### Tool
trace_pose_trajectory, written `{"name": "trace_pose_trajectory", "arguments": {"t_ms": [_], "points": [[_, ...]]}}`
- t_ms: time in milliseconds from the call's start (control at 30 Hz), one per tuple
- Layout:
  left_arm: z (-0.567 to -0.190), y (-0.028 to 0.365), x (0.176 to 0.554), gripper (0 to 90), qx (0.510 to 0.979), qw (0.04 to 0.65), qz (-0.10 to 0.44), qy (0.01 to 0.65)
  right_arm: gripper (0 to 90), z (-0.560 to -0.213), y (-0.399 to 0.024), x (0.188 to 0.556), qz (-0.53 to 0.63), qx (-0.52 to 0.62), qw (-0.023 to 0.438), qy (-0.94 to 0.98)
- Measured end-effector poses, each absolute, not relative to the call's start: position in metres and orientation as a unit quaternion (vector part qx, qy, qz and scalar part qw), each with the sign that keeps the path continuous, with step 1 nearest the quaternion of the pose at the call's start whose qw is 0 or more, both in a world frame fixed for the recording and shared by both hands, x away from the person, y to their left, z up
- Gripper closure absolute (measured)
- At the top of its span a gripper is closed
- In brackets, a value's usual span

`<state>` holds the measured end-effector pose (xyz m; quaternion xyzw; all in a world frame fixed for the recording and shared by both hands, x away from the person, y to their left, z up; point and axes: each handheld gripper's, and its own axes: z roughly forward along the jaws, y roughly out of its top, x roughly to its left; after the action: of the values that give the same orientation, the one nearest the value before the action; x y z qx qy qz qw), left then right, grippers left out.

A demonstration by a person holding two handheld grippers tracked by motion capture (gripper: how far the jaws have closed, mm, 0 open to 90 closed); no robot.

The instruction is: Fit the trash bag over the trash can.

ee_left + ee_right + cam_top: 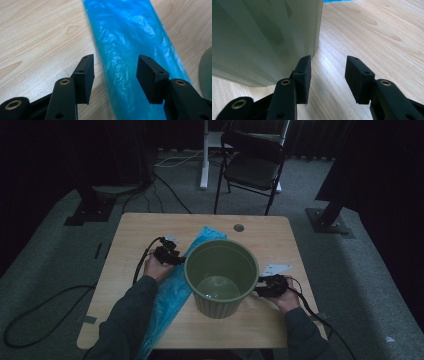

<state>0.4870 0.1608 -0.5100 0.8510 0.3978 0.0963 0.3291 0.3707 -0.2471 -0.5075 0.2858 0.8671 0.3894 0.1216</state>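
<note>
A green ribbed bin [221, 277] stands upright near the middle of the wooden counter [130, 227], its mouth open to the ceiling and its inside bare. A long blue plastic bag [172, 292] lies flat on the counter to the bin's left, running from the far side of the bin towards the near edge and partly tucked behind the bin's wall.

The left gripper [169, 254] sits low over the bag, just left of the bin. In the left gripper view its jaws stand wide apart, with the blue plastic bag [130, 57] lying between and beyond them; the pads do not press on it.

The right gripper [270, 285] rests at the bin's right flank. In the right gripper view its jaws are wide, holding nothing: the green ribbed bin [264, 37] rises just beside the left-hand jaw, and bare counter [372, 32] shows in the gap.

A folding chair [252, 165] stands on the carpet beyond the counter.
</note>
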Motion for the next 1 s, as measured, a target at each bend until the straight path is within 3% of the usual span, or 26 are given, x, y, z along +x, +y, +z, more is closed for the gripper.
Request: {"name": "trace_pose_trajectory", "arguments": {"t_ms": [500,833,1000], "points": [[-0.524,0.154,0.486,47.6,0.863,0.308,0.078,0.394,54.7,-0.508,-0.247,0.370,0.389,0.278,0.117,0.870],[-0.524,0.144,0.483,45.8,0.869,0.291,0.101,0.388,54.7,-0.508,-0.246,0.370,0.387,0.278,0.117,0.871],[-0.523,0.137,0.481,58.5,0.874,0.277,0.122,0.381,54.7,-0.508,-0.245,0.369,0.384,0.278,0.115,0.873]]}}
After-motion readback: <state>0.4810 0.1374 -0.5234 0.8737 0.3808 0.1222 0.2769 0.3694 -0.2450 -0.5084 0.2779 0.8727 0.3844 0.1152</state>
